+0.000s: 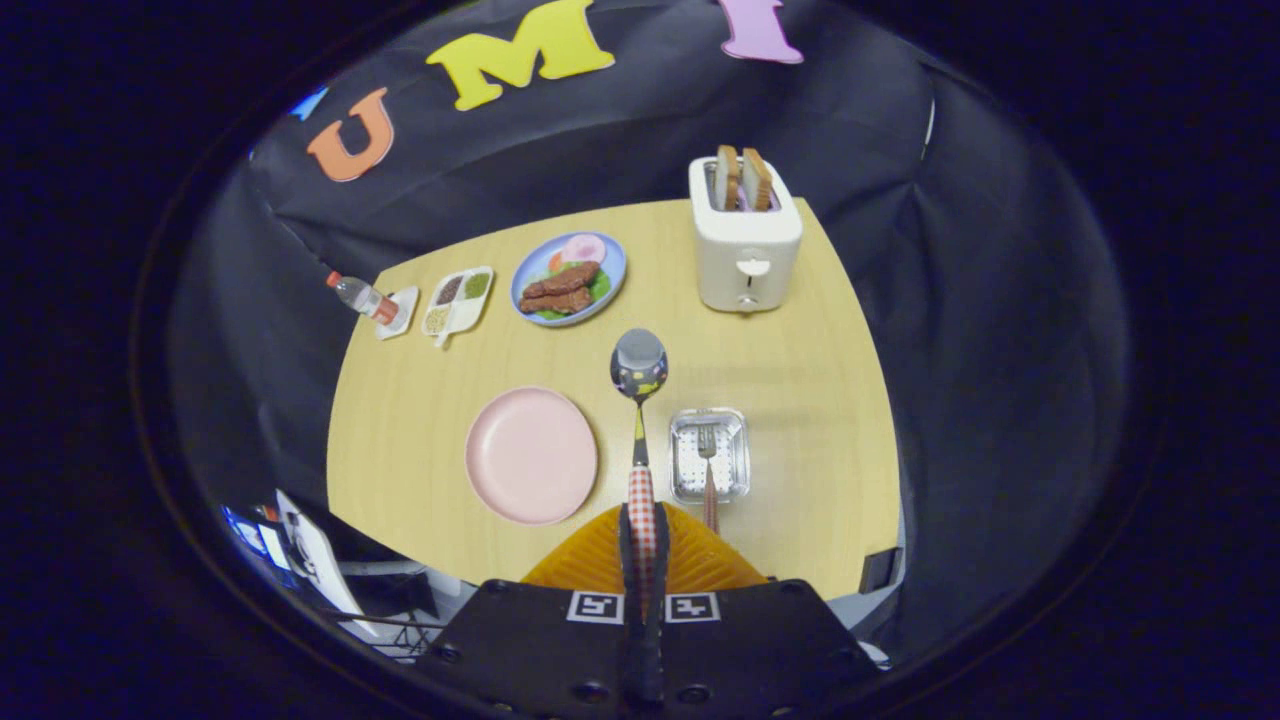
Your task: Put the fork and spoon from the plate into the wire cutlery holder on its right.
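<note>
Clamped between the ribbed fingers, the spoon has a glossy metal bowl and checked handle, above a matt pale wood counter; just ahead sits a shiny wire cutlery holder, beside a smooth matt plate.

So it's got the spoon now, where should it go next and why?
Probably shift right and lower it: the gripper is shut on the spoon, held above the table between the bare pink plate and the wire holder, where the fork already stands.
</note>
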A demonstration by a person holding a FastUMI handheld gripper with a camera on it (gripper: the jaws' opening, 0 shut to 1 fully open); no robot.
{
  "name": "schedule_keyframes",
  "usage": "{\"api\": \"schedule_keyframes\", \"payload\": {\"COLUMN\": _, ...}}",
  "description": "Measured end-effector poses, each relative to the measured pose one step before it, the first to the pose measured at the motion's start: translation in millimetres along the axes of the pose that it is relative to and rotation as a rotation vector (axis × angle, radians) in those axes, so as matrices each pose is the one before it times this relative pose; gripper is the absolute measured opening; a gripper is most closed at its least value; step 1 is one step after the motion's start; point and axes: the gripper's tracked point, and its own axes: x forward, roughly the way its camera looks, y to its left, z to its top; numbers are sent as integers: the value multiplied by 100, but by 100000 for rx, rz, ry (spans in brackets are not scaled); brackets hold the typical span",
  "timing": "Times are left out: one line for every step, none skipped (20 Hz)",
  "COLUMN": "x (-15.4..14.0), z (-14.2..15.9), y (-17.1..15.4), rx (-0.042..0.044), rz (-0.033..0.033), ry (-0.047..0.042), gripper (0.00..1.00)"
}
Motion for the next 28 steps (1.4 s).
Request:
{"api": "schedule_keyframes", "payload": {"x": 246, "z": -221, "y": -977, "rx": 132, "rz": -1090, "ry": 3240, "gripper": 0}}
{"api": "schedule_keyframes", "payload": {"x": 121, "z": -208, "y": -687, "rx": -669, "rz": -935, "ry": 3147, "gripper": 0}}
{"api": "schedule_keyframes", "payload": {"x": 100, "z": -319, "y": -478, "rx": -479, "rz": -710, "ry": 3448, "gripper": 0}}
{"api": "schedule_keyframes", "payload": {"x": 319, "z": -259, "y": -454, "rx": -425, "rz": -855, "ry": 3235, "gripper": 0}}
{"api": "schedule_keyframes", "payload": {"x": 430, "z": -316, "y": -334, "rx": -951, "rz": -1365, "ry": 3076, "gripper": 0}}
{"api": "schedule_keyframes", "payload": {"x": 551, "z": -108, "y": -409, "rx": -562, "rz": -1598, "ry": 2634, "gripper": 0}}
{"api": "schedule_keyframes", "payload": {"x": 251, "z": -145, "y": 42, "rx": -22, "rz": -19, "ry": 2730, "gripper": 0}}
{"api": "schedule_keyframes", "payload": {"x": 206, "z": -41, "y": 172, "rx": 1285, "rz": 1335, "ry": 2757, "gripper": 0}}
{"api": "schedule_keyframes", "payload": {"x": 417, "z": -55, "y": -80, "rx": 2109, "rz": 458, "ry": 2638, "gripper": 0}}
{"api": "schedule_keyframes", "payload": {"x": 449, "z": -75, "y": -55, "rx": 1527, "rz": 260, "ry": 2864, "gripper": 1}}
{"api": "schedule_keyframes", "payload": {"x": 317, "z": -243, "y": 19, "rx": 1141, "rz": 148, "ry": 2870, "gripper": 1}}
{"api": "schedule_keyframes", "payload": {"x": 308, "z": -174, "y": -42, "rx": 1402, "rz": -160, "ry": 3043, "gripper": 0}}
{"api": "schedule_keyframes", "payload": {"x": 471, "z": -129, "y": -72, "rx": 1121, "rz": -408, "ry": 2958, "gripper": 0}}
{"api": "schedule_keyframes", "payload": {"x": 359, "z": -52, "y": 26, "rx": 1204, "rz": -199, "ry": 2755, "gripper": 1}}
{"api": "schedule_keyframes", "payload": {"x": 277, "z": 71, "y": 83, "rx": 1066, "rz": 101, "ry": 2407, "gripper": 0}}
{"api": "schedule_keyframes", "payload": {"x": 234, "z": 141, "y": 50, "rx": 1239, "rz": 198, "ry": 2124, "gripper": 1}}
{"api": "schedule_keyframes", "payload": {"x": 277, "z": 166, "y": 57, "rx": 1496, "rz": 21, "ry": 1603, "gripper": 0}}
{"api": "schedule_keyframes", "payload": {"x": 99, "z": 268, "y": 23, "rx": 1192, "rz": -240, "ry": 1188, "gripper": 0}}
{"api": "schedule_keyframes", "payload": {"x": 155, "z": 153, "y": -8, "rx": 415, "rz": -570, "ry": 895, "gripper": 0}}
{"api": "schedule_keyframes", "payload": {"x": 94, "z": 255, "y": 60, "rx": 243, "rz": -667, "ry": 794, "gripper": 0}}
{"api": "schedule_keyframes", "payload": {"x": 49, "z": 183, "y": 122, "rx": -43, "rz": -461, "ry": 764, "gripper": 0}}
{"api": "schedule_keyframes", "payload": {"x": 115, "z": 245, "y": 32, "rx": -475, "rz": -283, "ry": 841, "gripper": 0}}
{"api": "schedule_keyframes", "payload": {"x": 106, "z": 7, "y": 41, "rx": -675, "rz": -482, "ry": 905, "gripper": 0}}
{"api": "schedule_keyframes", "payload": {"x": 112, "z": 251, "y": 42, "rx": -476, "rz": -363, "ry": 1070, "gripper": 1}}
{"api": "schedule_keyframes", "payload": {"x": 187, "z": 110, "y": 139, "rx": 417, "rz": -46, "ry": 818, "gripper": 1}}
{"api": "schedule_keyframes", "payload": {"x": 83, "z": 238, "y": 87, "rx": 835, "rz": -91, "ry": 771, "gripper": 1}}
{"api": "schedule_keyframes", "payload": {"x": 166, "z": 186, "y": 29, "rx": 488, "rz": -249, "ry": 835, "gripper": 1}}
{"api": "schedule_keyframes", "payload": {"x": 143, "z": 146, "y": -24, "rx": -234, "rz": -278, "ry": 805, "gripper": 1}}
